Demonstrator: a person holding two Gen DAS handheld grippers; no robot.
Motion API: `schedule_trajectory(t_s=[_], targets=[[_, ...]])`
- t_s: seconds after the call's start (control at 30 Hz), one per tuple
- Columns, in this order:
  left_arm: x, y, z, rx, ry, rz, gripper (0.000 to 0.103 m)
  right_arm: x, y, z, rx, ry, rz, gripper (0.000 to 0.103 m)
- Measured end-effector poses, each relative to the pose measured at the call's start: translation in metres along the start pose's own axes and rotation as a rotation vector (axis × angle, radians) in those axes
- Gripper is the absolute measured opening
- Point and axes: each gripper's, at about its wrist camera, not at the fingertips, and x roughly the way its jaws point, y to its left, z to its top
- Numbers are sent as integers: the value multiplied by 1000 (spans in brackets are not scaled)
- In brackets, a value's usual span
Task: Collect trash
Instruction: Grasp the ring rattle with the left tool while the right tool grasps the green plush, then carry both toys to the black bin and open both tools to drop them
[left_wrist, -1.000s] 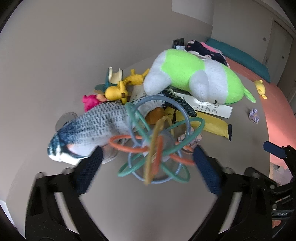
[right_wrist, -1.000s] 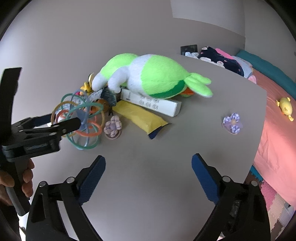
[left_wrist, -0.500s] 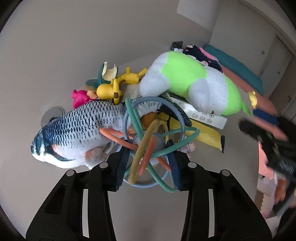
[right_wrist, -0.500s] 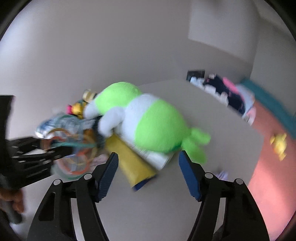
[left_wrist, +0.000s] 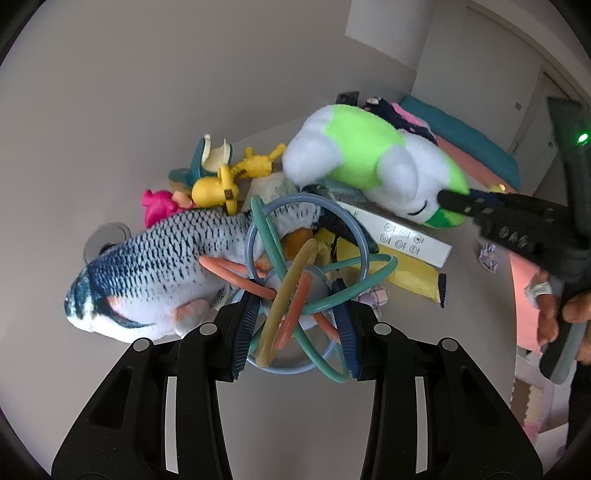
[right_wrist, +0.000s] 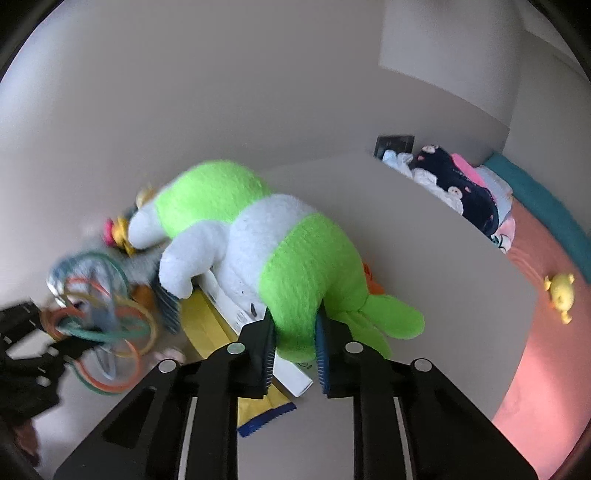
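A ball of coloured plastic rings (left_wrist: 290, 288) sits in front of a toy pile on the grey table (left_wrist: 295, 406). My left gripper (left_wrist: 295, 317) is shut on it, with a pad pressed against each side. A green and white plush (right_wrist: 295, 266) lies on a white box (left_wrist: 406, 236) and a yellow packet (left_wrist: 406, 273). My right gripper (right_wrist: 294, 332) is closing its jaws on the plush's green rear, and the pads squeeze the fabric. In the left wrist view a person's hand (left_wrist: 554, 314) holds this gripper at the right.
A blue-scaled fish plush (left_wrist: 166, 258) lies left of the ring ball, with yellow (left_wrist: 214, 188) and pink (left_wrist: 157, 206) toy figures behind it. Clothes (right_wrist: 461, 192) are piled at the table's far corner. A yellow duck (right_wrist: 561, 295) lies on the pink mat beyond the table edge.
My left gripper closed from wide open onto the ring ball. My right gripper moved in toward the green plush and closed on its rear end.
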Motion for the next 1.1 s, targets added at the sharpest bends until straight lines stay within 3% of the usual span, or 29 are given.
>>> schedule_trajectory(t_s=[0.3, 0.5, 0.8, 1.1], targets=[[-49, -21, 25, 23, -104, 6, 40, -63, -32, 15, 111, -158, -2, 18], [-72, -72, 32, 87, -134, -39, 40, -111, -75, -8, 201, -214, -6, 18], [-47, -193, 20, 211, -100, -172, 40, -179, -161, -95, 310, -219, -175, 19], [1, -337, -31, 365, 10, -309, 40, -212, -243, -199, 464, -157, -348, 20]])
